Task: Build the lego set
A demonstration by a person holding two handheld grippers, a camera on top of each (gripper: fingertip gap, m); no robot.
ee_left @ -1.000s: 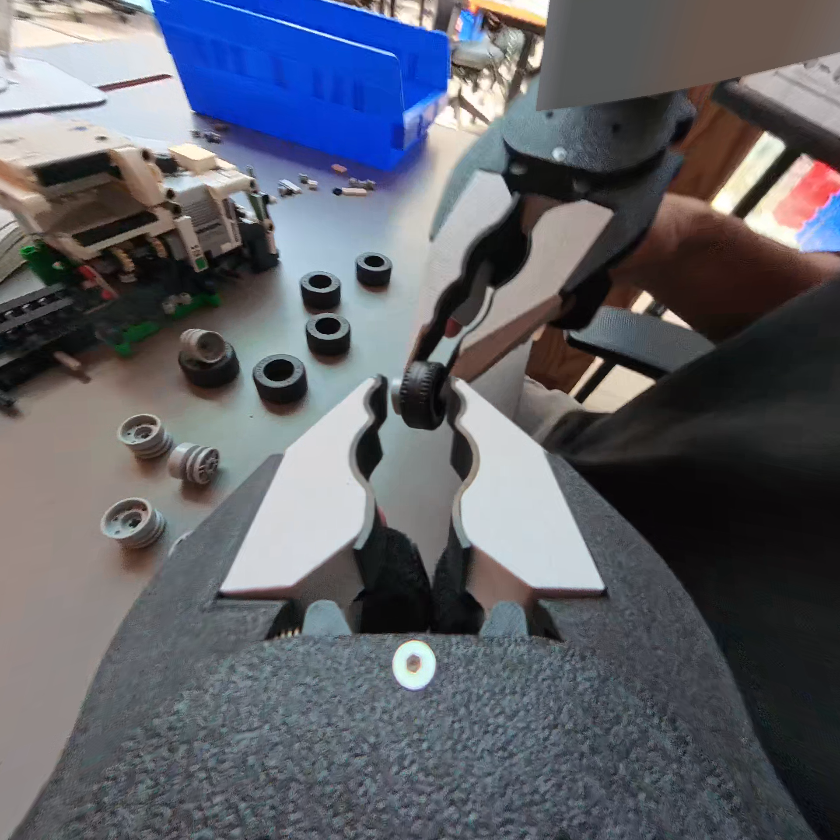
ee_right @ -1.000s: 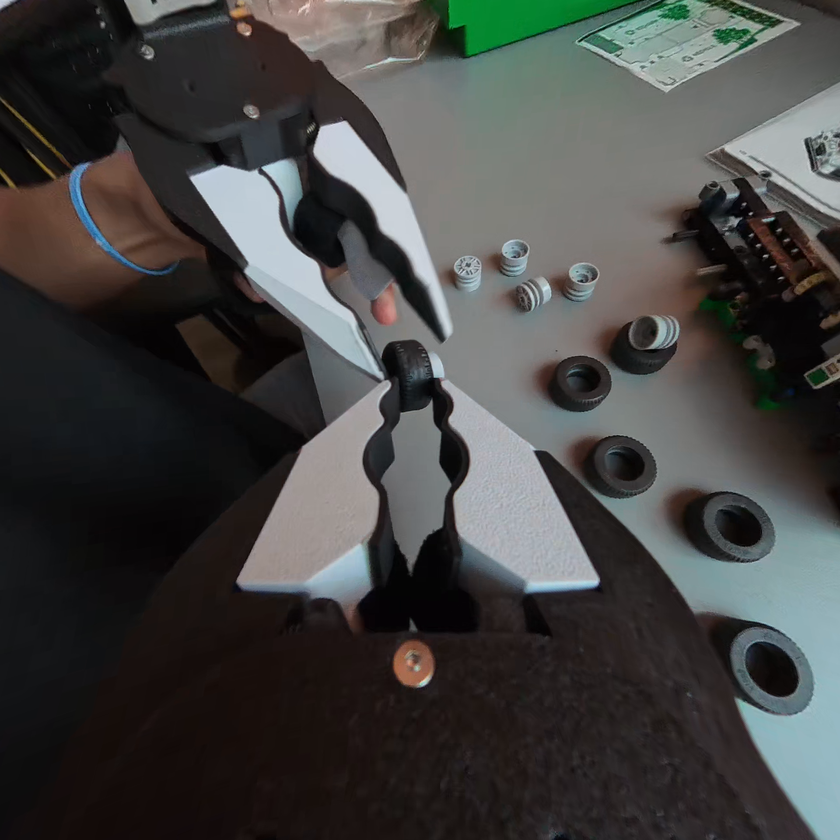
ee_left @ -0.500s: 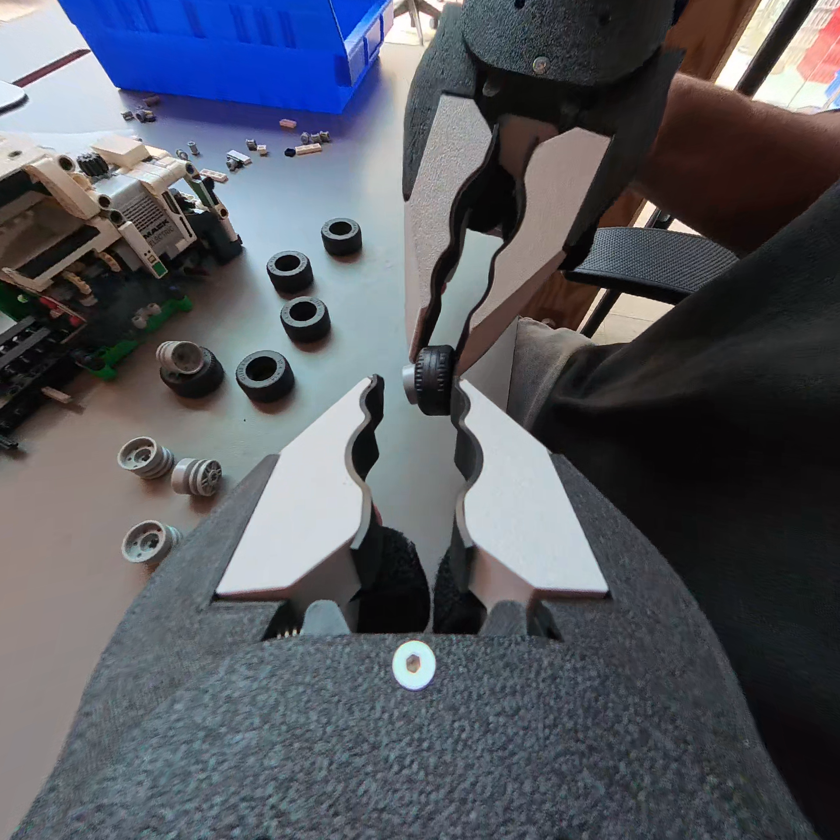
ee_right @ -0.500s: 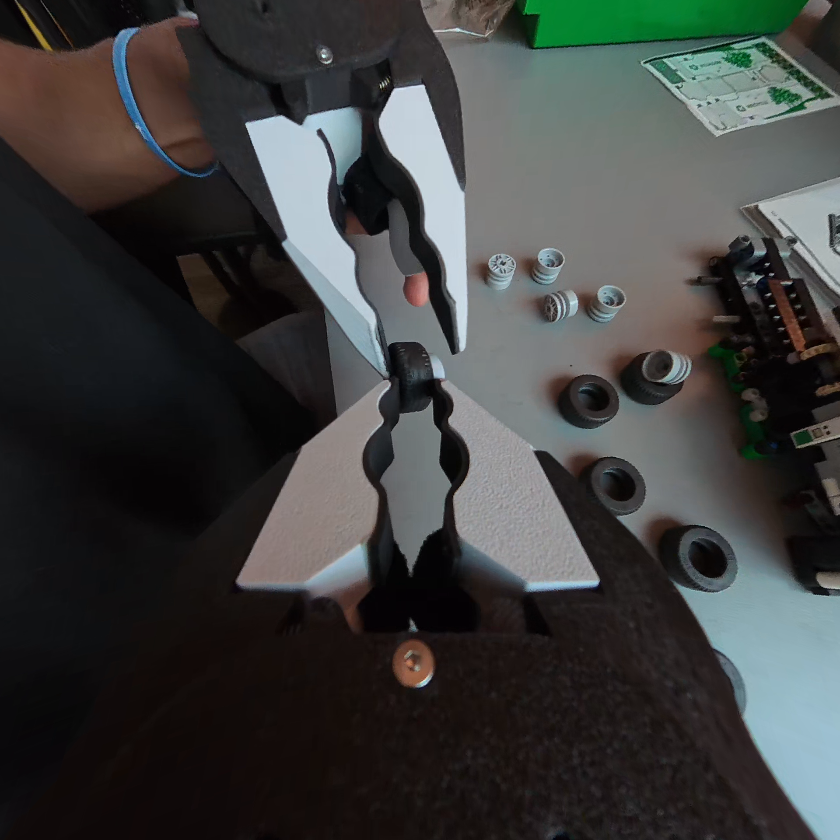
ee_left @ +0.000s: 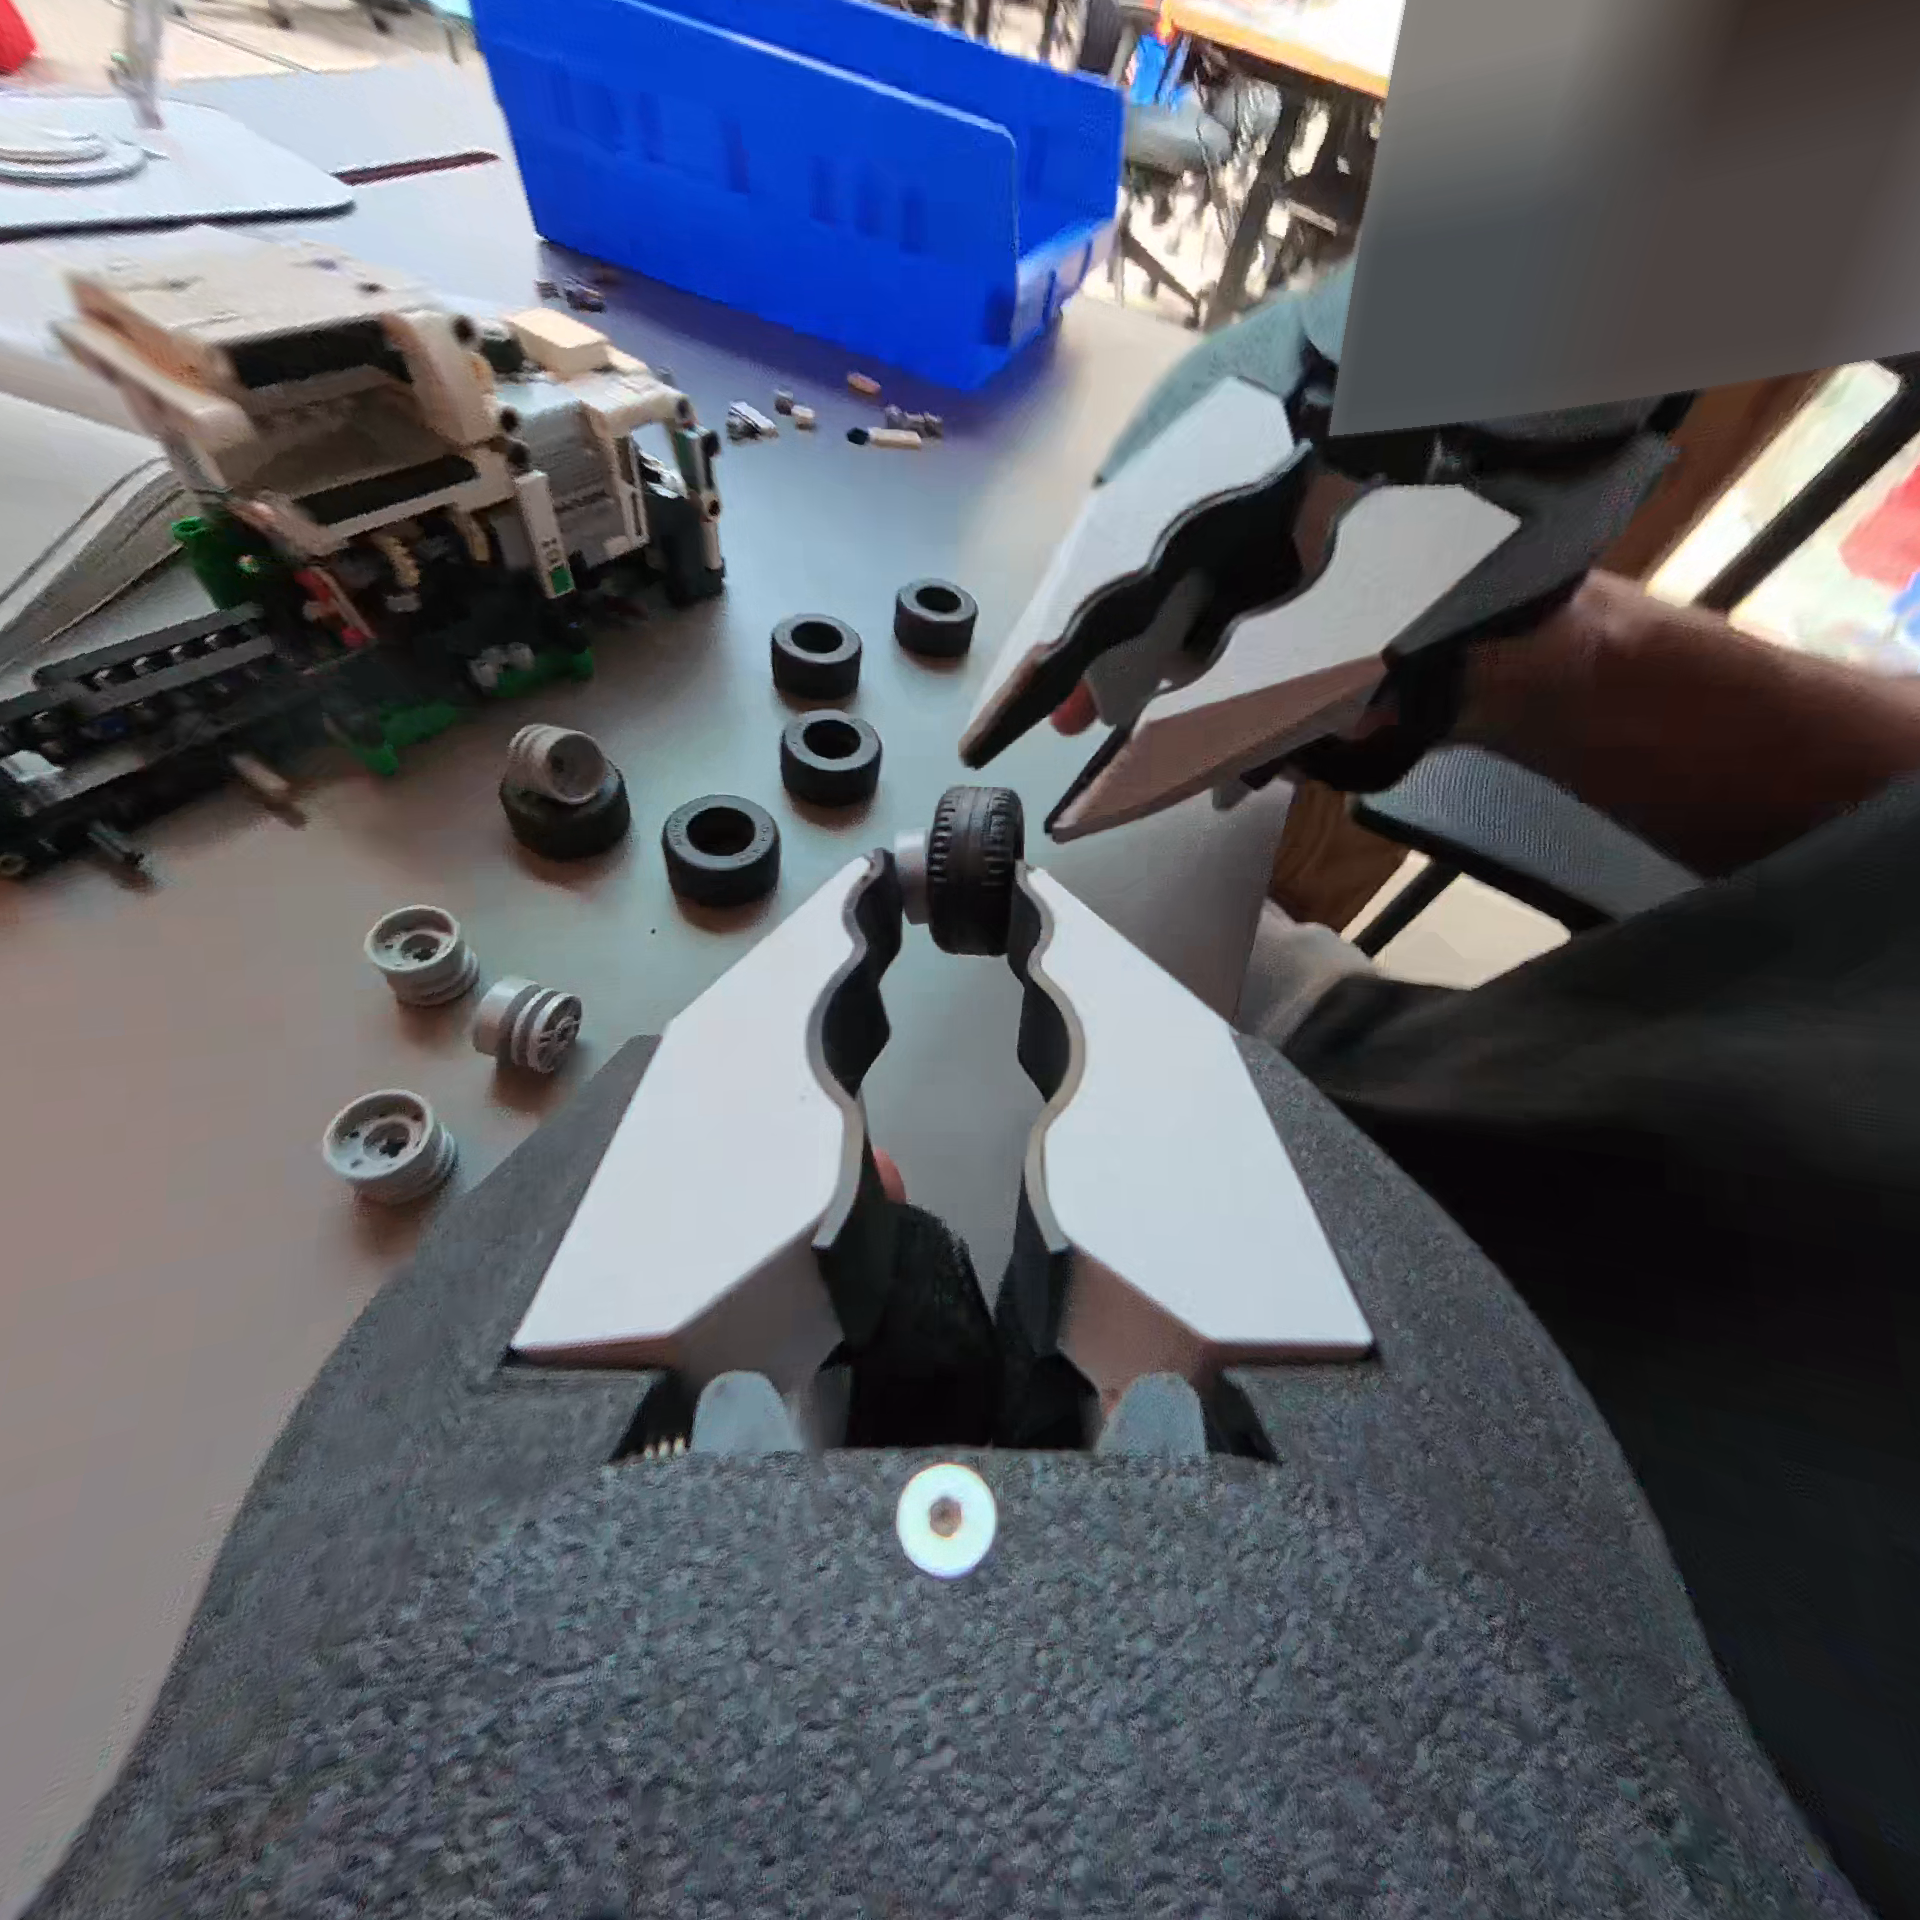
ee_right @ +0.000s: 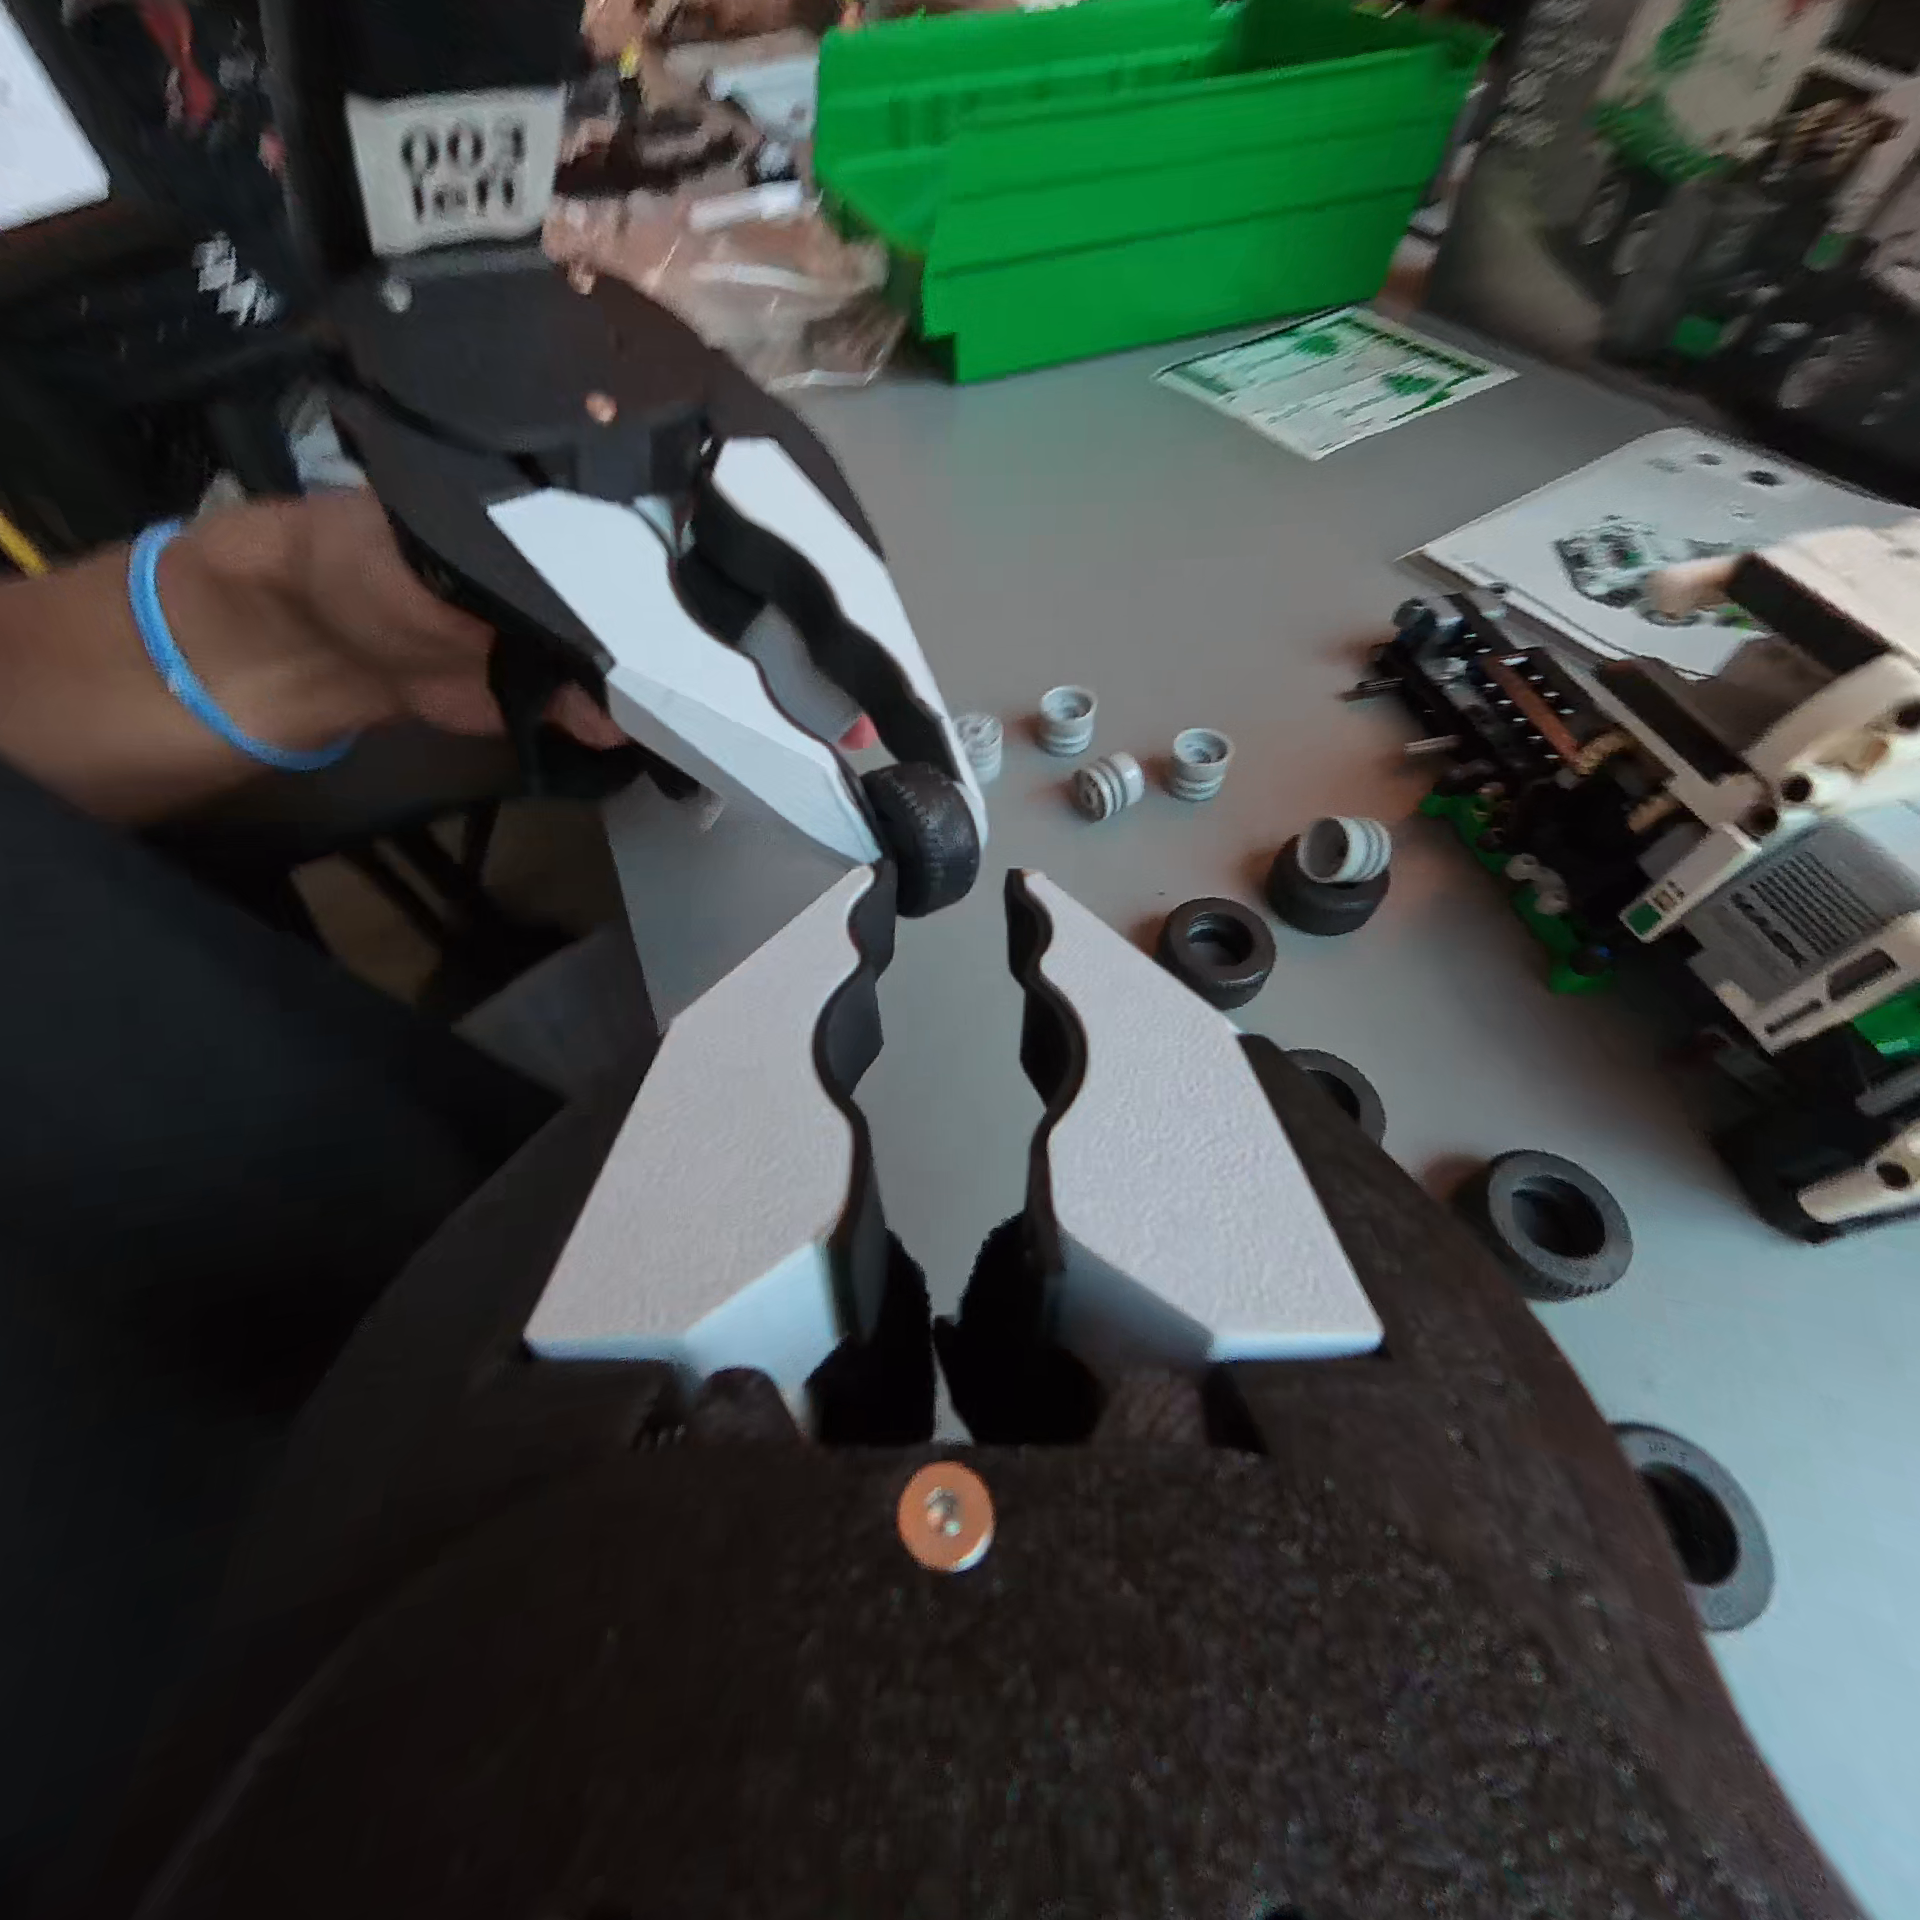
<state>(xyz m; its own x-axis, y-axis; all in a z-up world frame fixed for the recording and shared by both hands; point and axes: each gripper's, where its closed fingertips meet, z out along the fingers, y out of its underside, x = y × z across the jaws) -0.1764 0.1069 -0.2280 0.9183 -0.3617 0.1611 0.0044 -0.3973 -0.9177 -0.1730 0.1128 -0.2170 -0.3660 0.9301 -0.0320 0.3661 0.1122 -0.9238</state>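
A small wheel (ee_left: 971, 862), a black tyre on a grey rim, is pinched between the tips of my left gripper (ee_left: 951, 873), which holds it above the table. It also shows in the right wrist view (ee_right: 930, 842), in the left gripper (ee_right: 920, 831). My right gripper (ee_right: 945, 883) is open and empty, its tips just in front of the wheel; in the left wrist view it (ee_left: 1013, 790) sits just beyond the wheel. The part-built white and green truck (ee_left: 416, 488) stands on the grey table (ee_left: 883, 499).
Several loose black tyres (ee_left: 720, 847) and three grey rims (ee_left: 421, 954) lie between the truck and the grippers; one tyre has a rim resting on it (ee_left: 564, 790). A blue bin (ee_left: 810, 187), a green bin (ee_right: 1122, 177) and an instruction booklet (ee_right: 1662, 540) lie farther off. Less than 4 cm separates the two grippers' tips.
The wheel has passed from my right gripper to my left. The left has shut on it; the right has let go, opened and drawn back a little.
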